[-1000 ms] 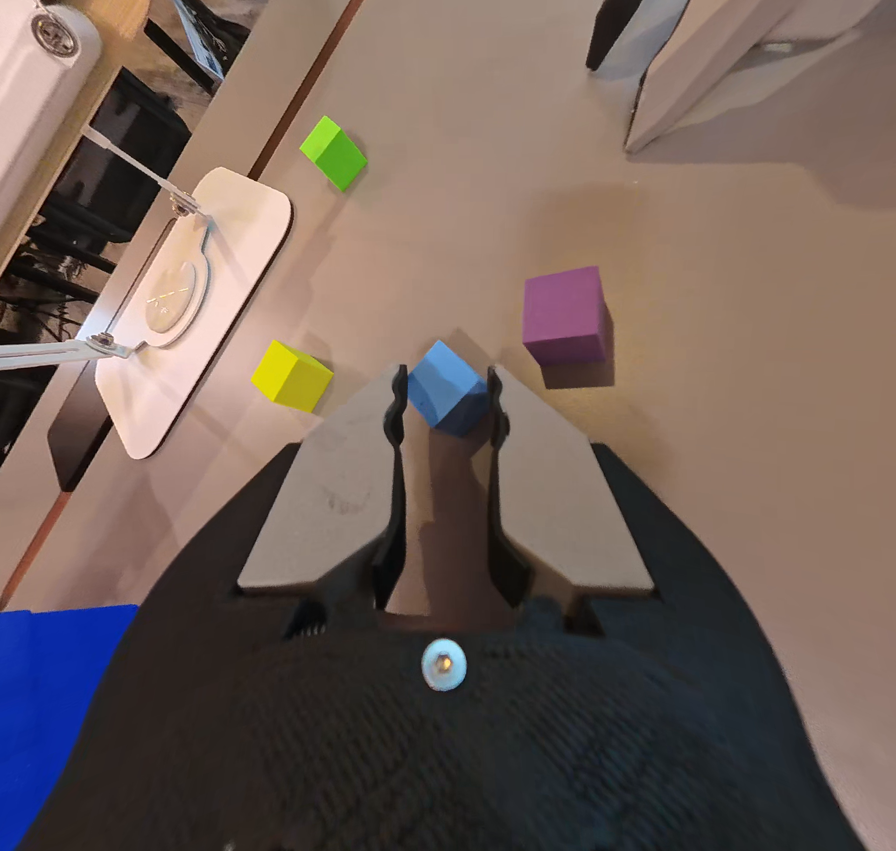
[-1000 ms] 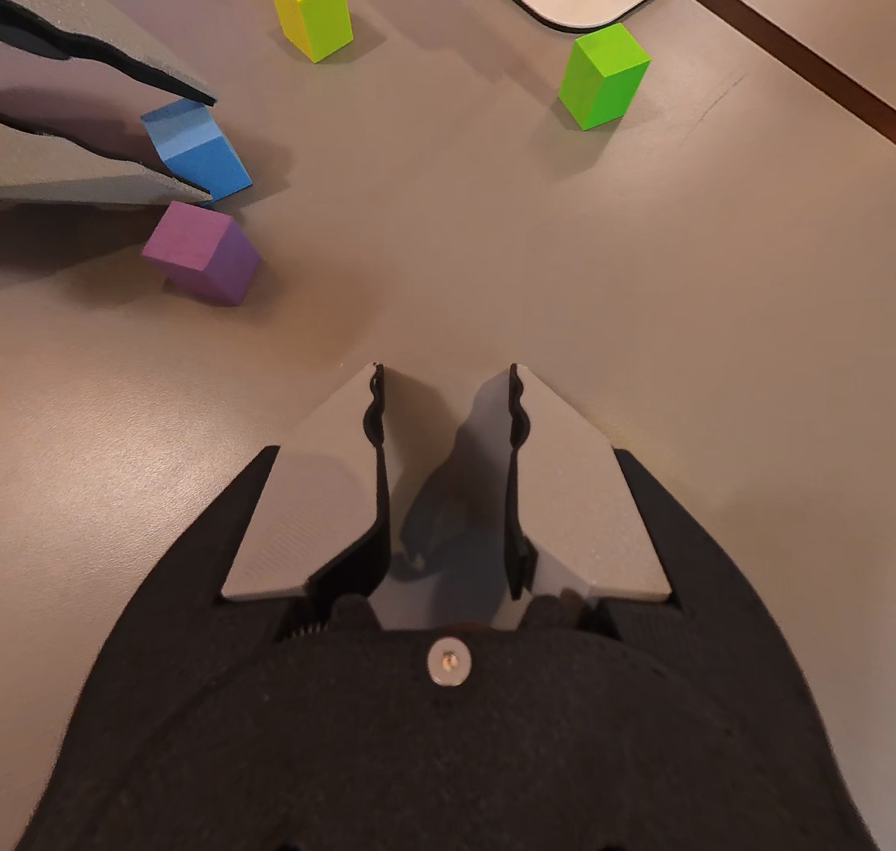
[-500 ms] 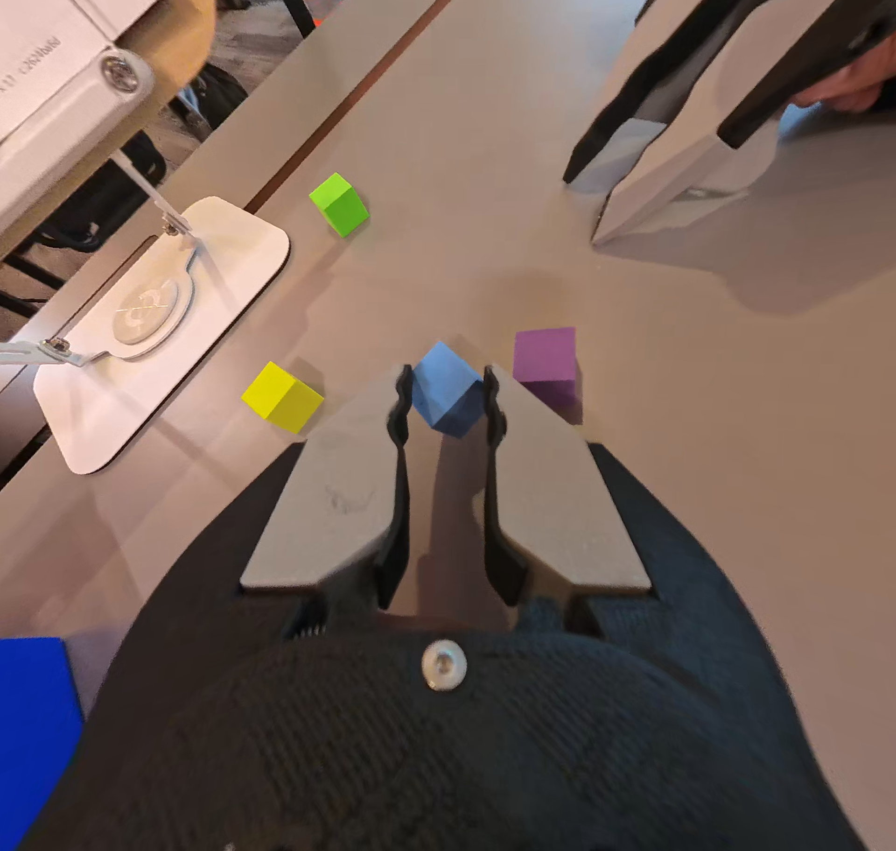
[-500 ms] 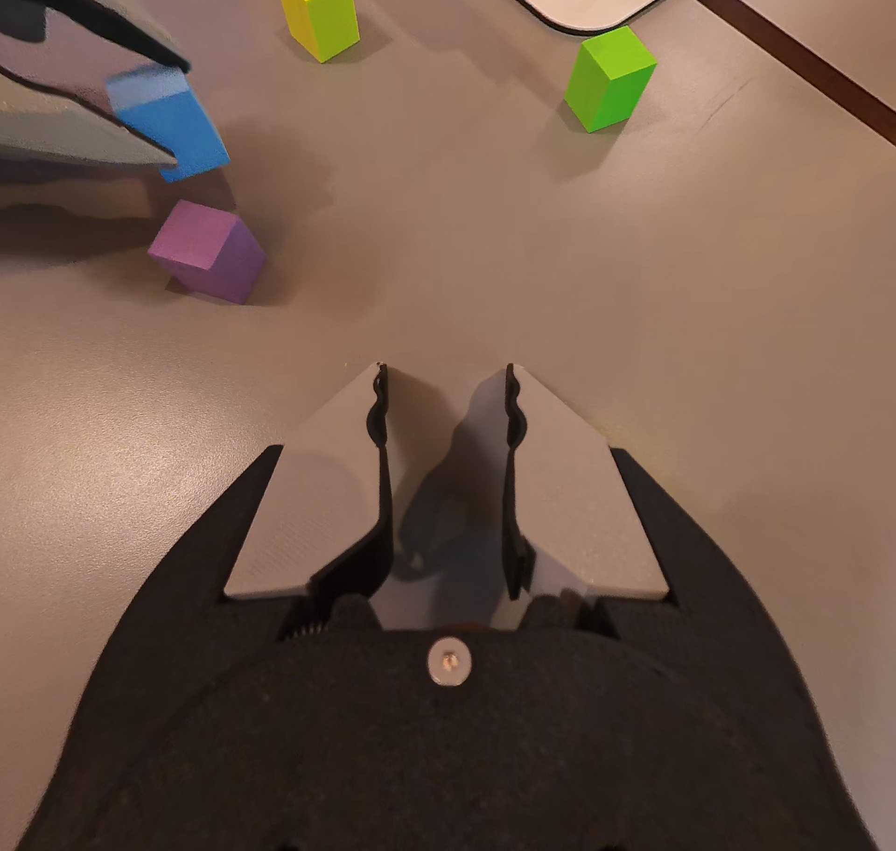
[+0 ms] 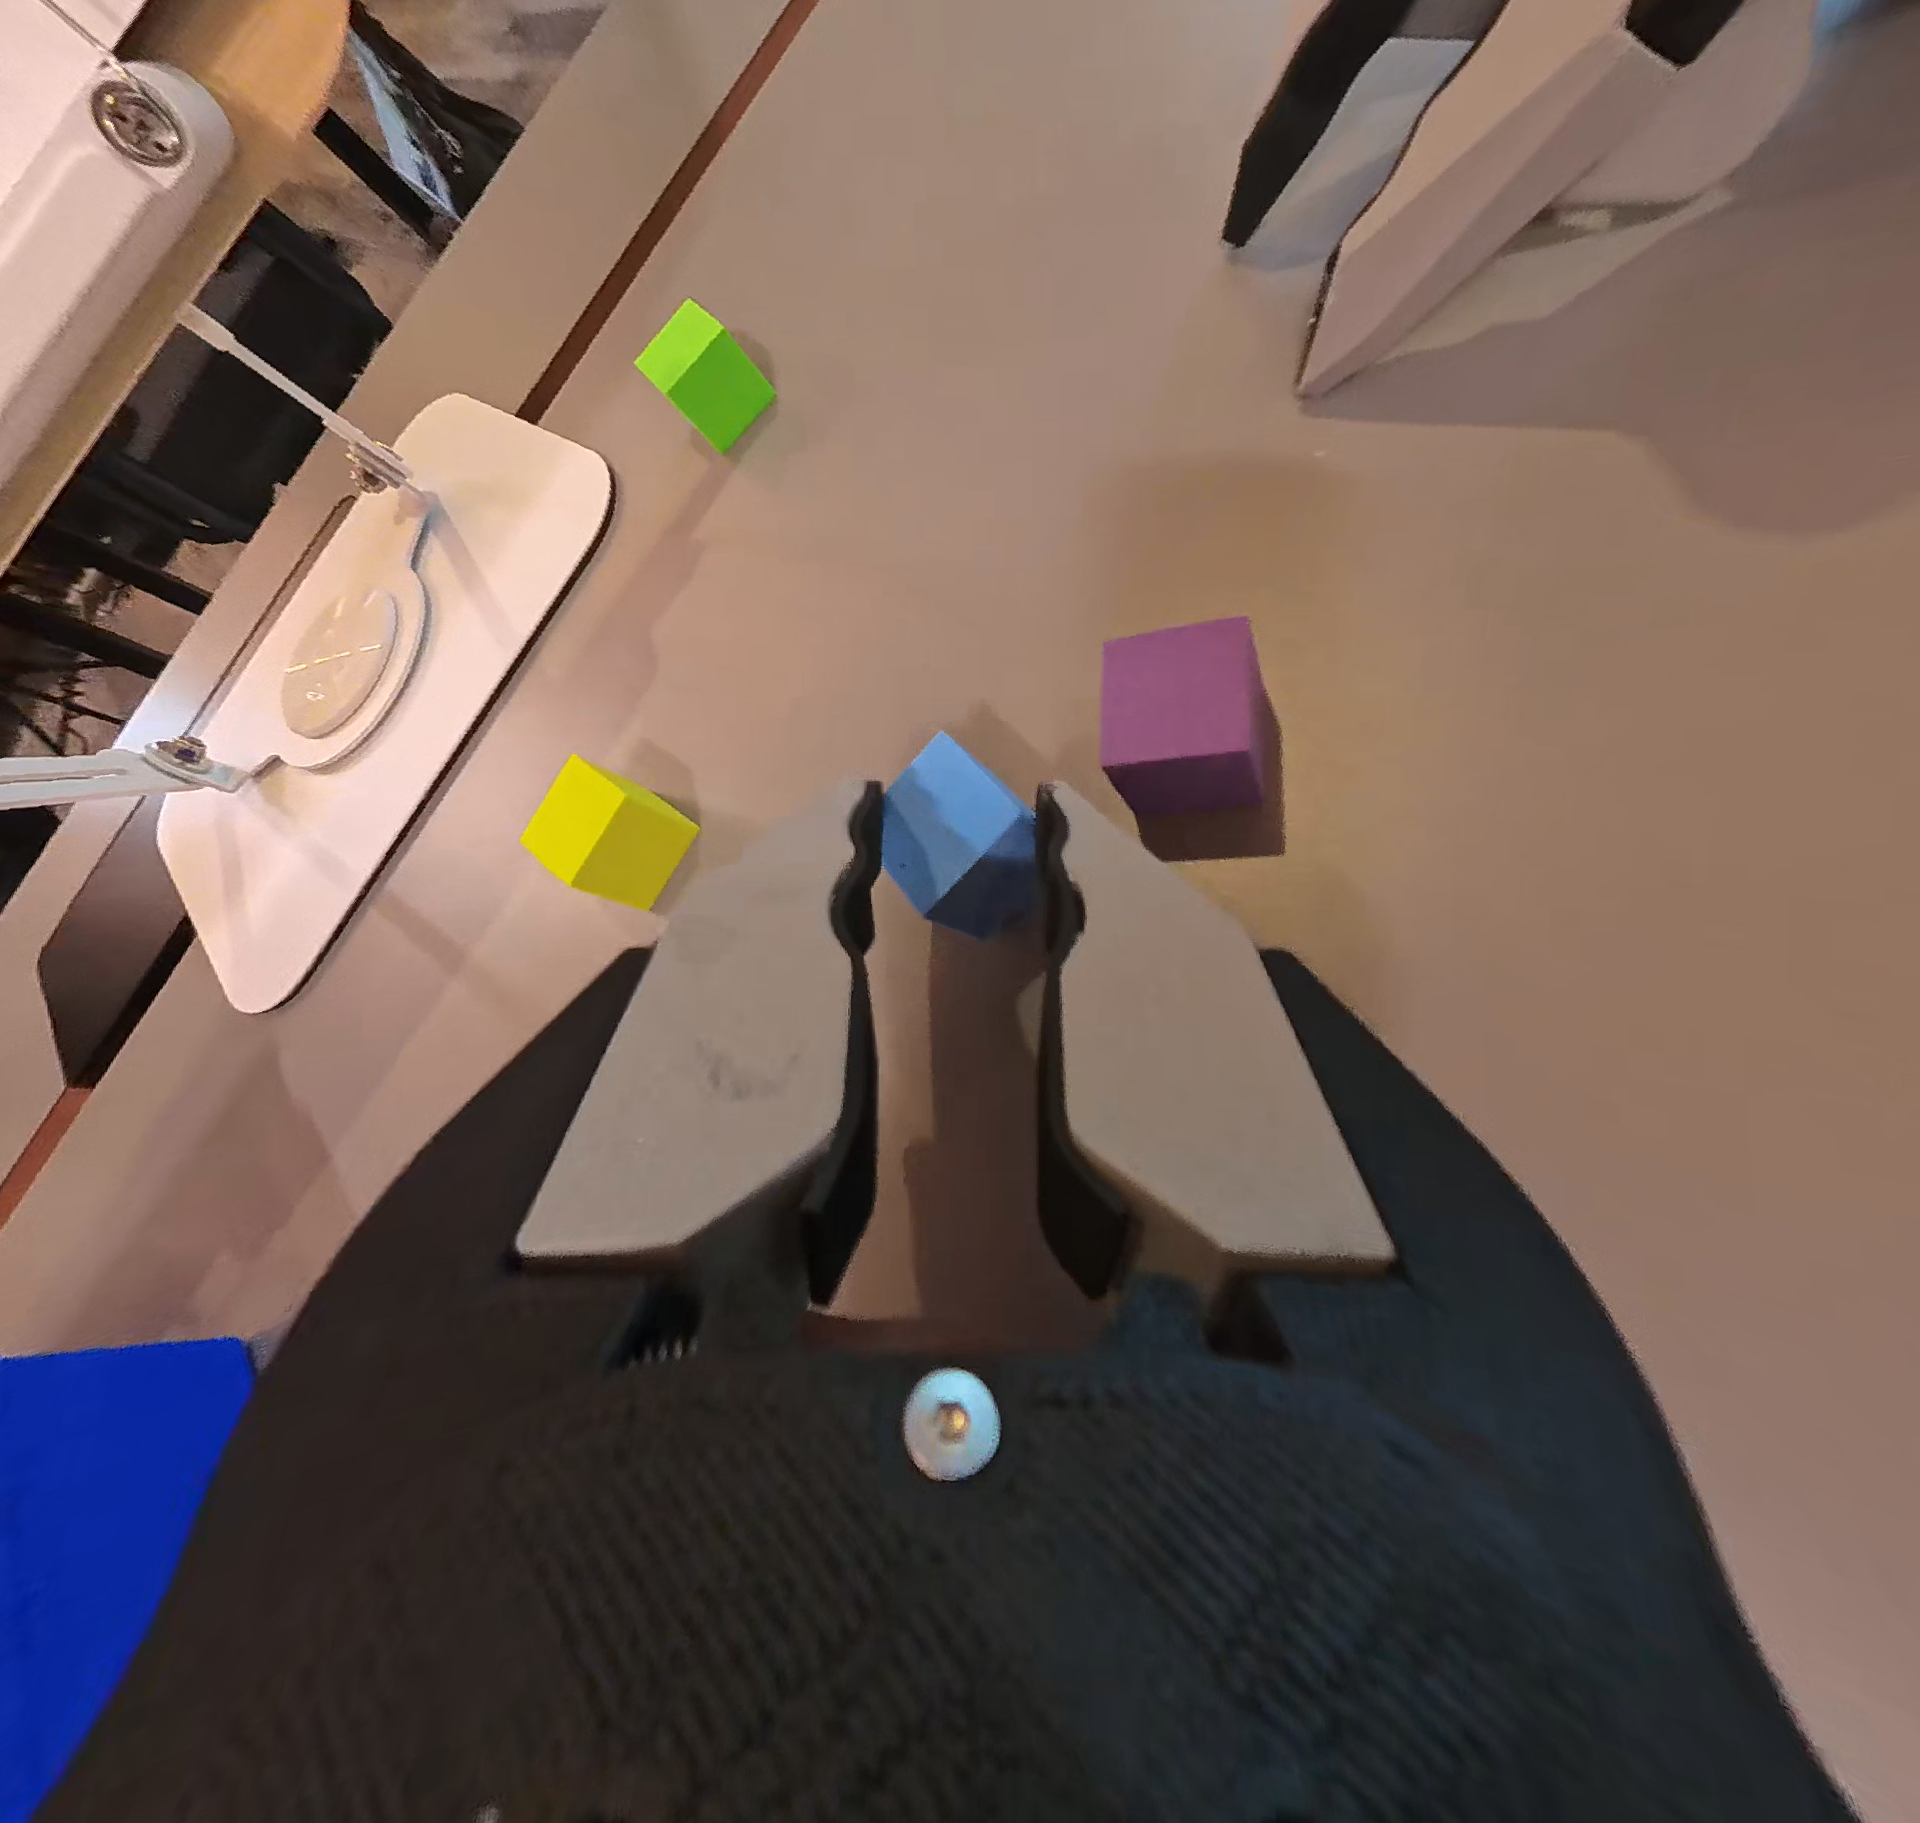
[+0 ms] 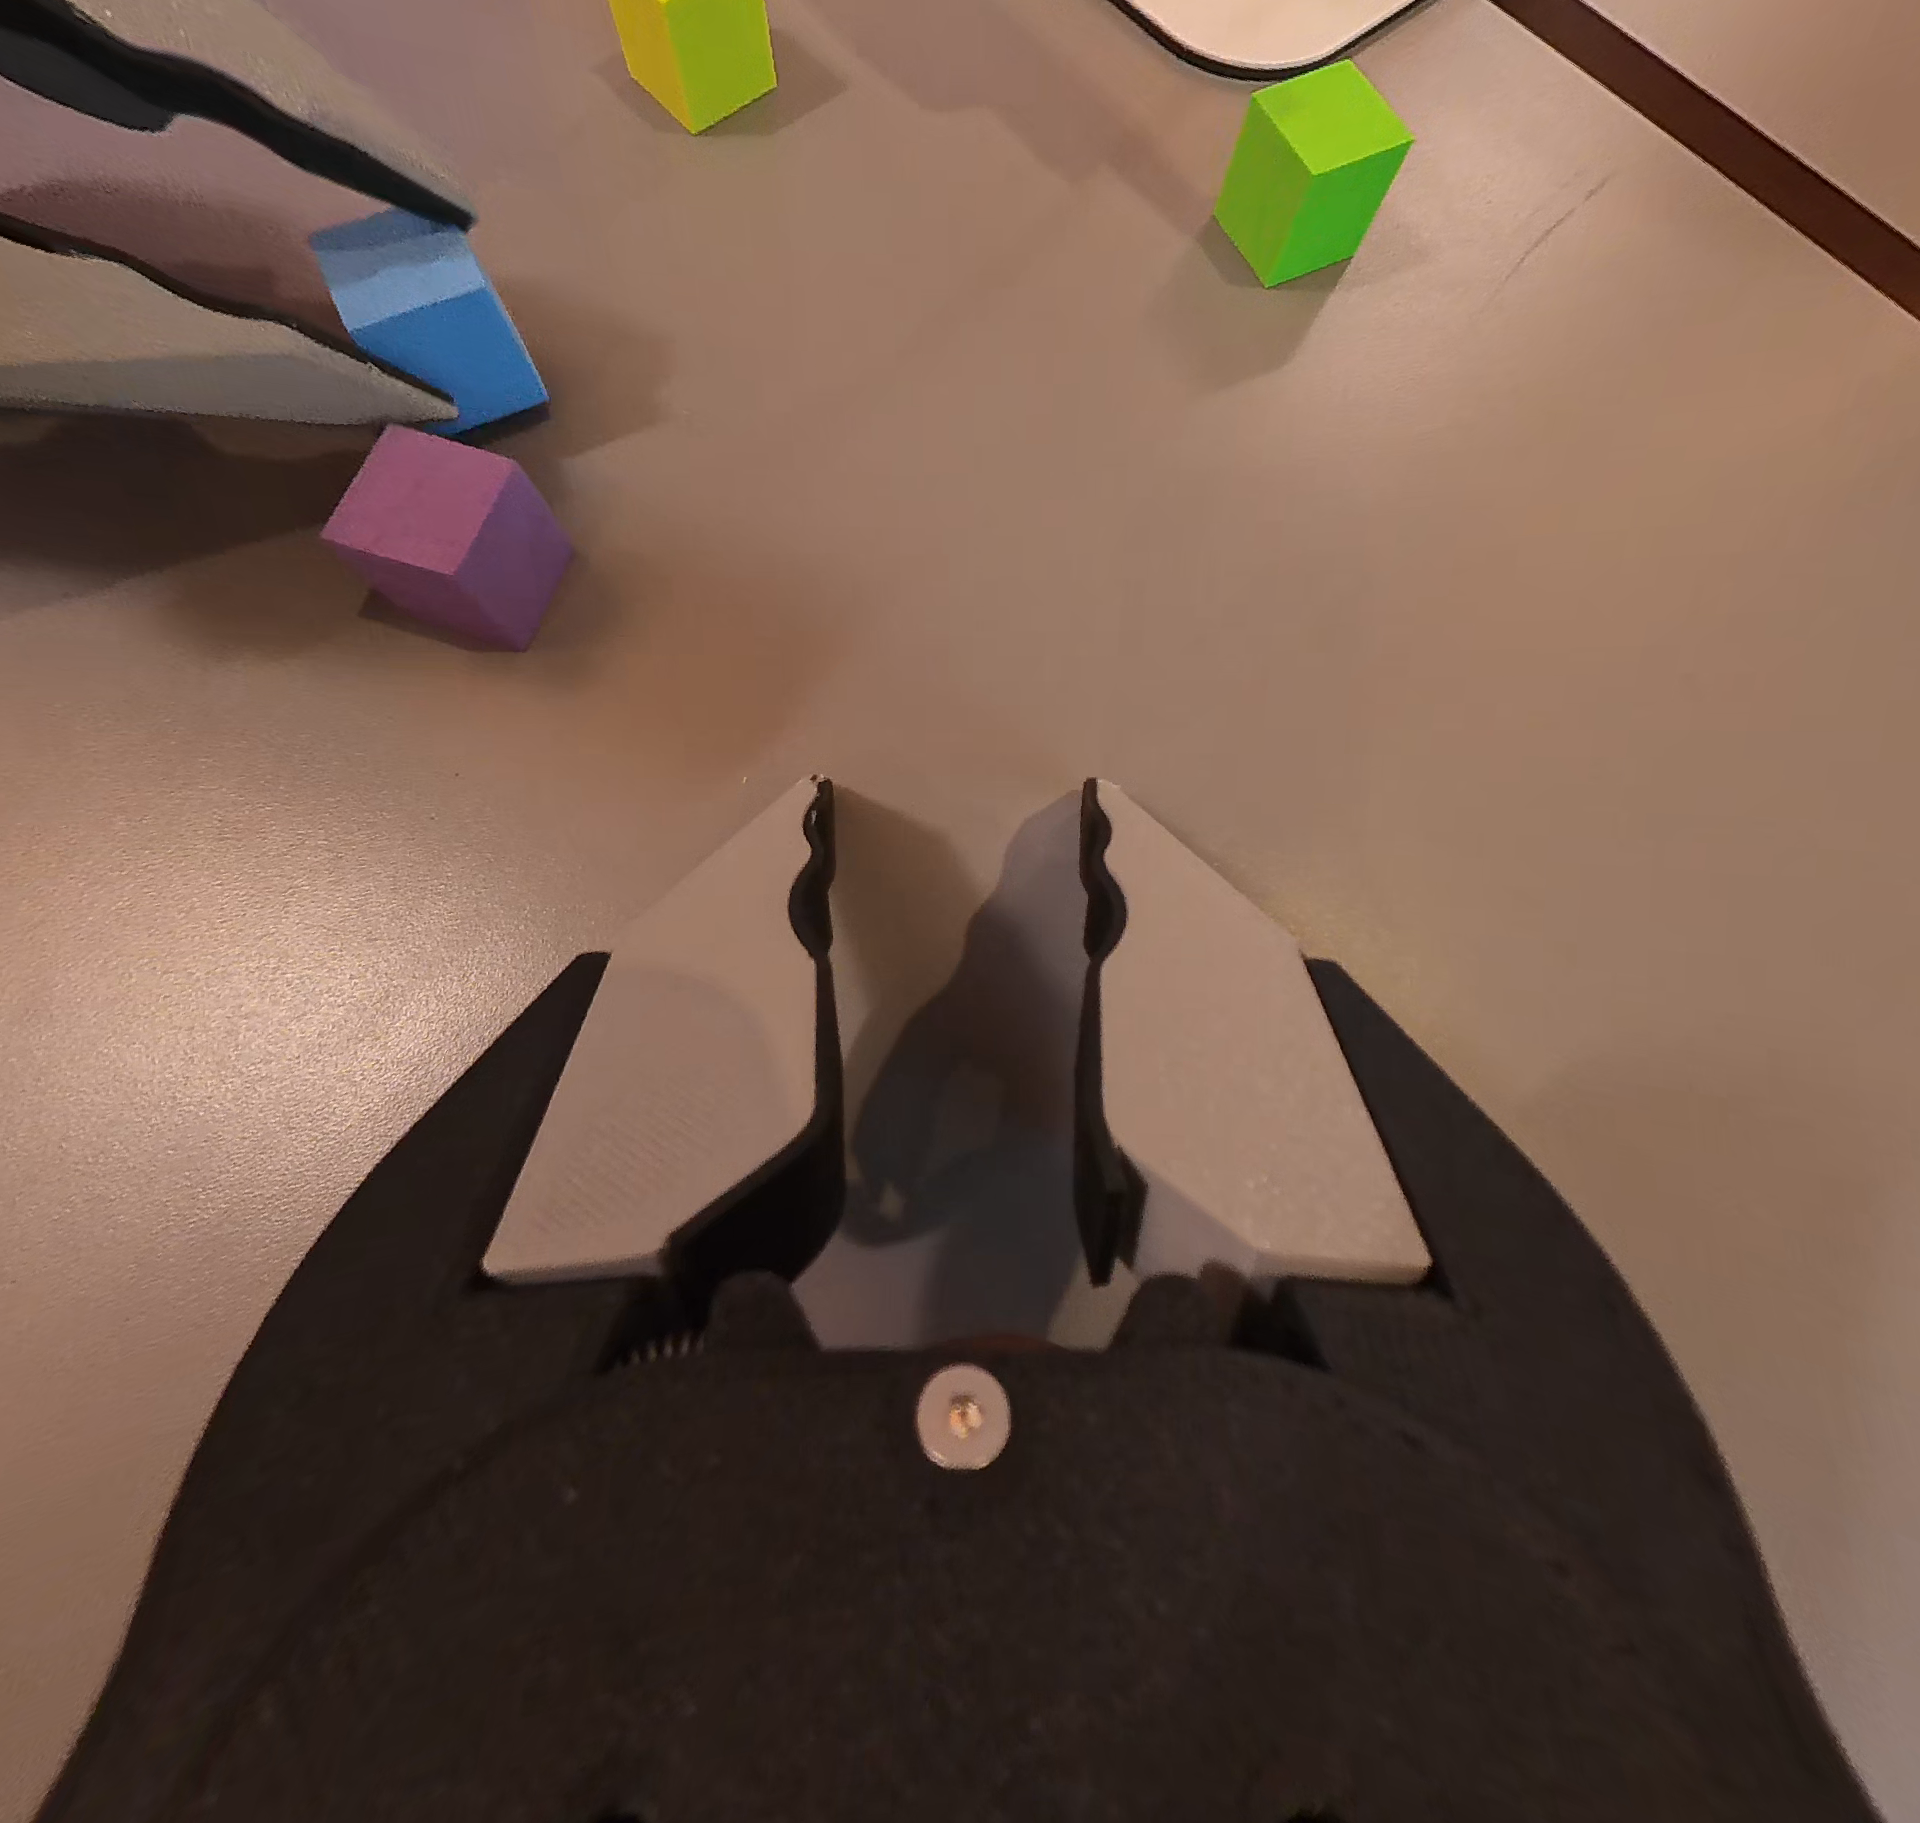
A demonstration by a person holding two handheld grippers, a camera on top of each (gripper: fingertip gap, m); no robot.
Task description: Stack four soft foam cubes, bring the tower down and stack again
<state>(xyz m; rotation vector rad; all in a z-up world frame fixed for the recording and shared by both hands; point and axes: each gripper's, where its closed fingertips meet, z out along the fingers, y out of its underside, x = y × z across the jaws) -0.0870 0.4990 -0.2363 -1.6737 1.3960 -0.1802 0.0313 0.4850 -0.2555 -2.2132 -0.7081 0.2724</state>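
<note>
Jaws: left gripper [image 5: 951, 817] clamps tilted blue cube [image 5: 956, 838]; right gripper [image 6: 951, 807] parted, empty. Right wrist view alone shows cube's side.

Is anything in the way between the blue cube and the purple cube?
Nothing visible. The left gripper holds the blue cube right beside the purple cube, with only bare table between them. The yellow cube and green cube sit off to the side.

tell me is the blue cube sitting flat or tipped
Tipped: the blue cube sits corner-down between the left gripper jaws, which are shut on it.
</note>
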